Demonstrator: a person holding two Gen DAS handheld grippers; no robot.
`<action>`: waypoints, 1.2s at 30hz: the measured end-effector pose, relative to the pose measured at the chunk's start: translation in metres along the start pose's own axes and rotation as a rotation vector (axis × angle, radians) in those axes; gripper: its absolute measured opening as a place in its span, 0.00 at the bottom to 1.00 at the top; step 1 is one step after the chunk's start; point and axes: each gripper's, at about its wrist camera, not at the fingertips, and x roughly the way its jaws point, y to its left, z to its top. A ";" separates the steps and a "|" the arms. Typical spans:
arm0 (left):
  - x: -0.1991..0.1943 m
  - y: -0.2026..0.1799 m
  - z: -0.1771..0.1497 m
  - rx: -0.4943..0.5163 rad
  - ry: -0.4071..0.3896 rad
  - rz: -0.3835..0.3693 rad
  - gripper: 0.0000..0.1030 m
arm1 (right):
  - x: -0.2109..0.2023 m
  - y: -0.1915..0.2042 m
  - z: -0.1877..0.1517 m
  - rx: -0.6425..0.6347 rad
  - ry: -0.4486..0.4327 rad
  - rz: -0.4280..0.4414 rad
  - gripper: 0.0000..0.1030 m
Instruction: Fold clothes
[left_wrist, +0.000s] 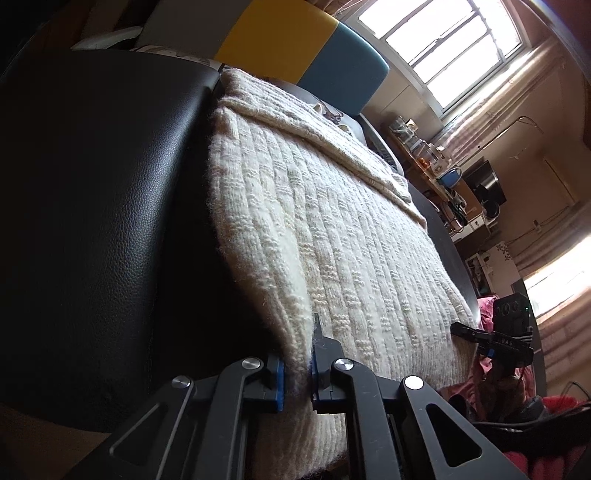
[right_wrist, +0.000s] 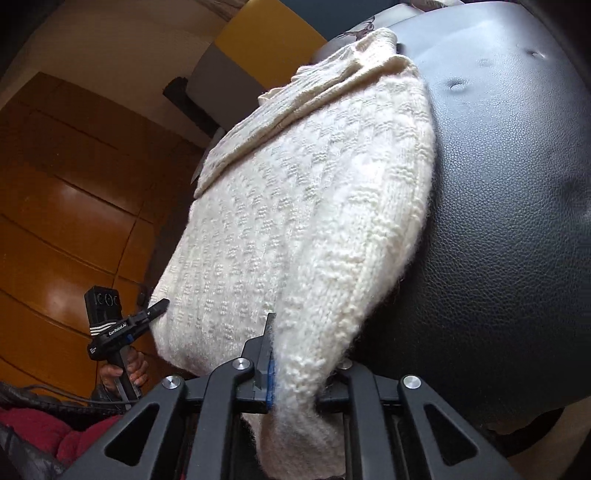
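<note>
1. The cream cable-knit sweater (left_wrist: 325, 236) is lying across a black leather seat (left_wrist: 92, 206), bare leather showing on either side.
2. The left gripper (left_wrist: 297, 373) is clamping the near hem on one corner between closed fingers.
3. The right gripper (right_wrist: 295, 384) is pinching the hem's other corner likewise.
4. The left gripper's body is reading "GenRobot.AI".

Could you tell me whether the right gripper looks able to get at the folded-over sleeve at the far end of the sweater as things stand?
Probably not: the right gripper is shut on the near edge of the sweater, and the sleeve lies at the far end.
</note>
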 end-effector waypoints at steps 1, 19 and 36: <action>-0.002 0.000 -0.002 -0.002 0.004 -0.008 0.09 | -0.002 -0.002 -0.002 0.002 0.003 0.009 0.11; -0.050 -0.004 0.002 -0.105 -0.026 -0.259 0.09 | -0.050 -0.015 0.024 0.076 -0.032 0.283 0.11; 0.003 -0.016 0.176 -0.053 -0.239 -0.404 0.09 | -0.033 -0.006 0.166 0.035 -0.153 0.291 0.11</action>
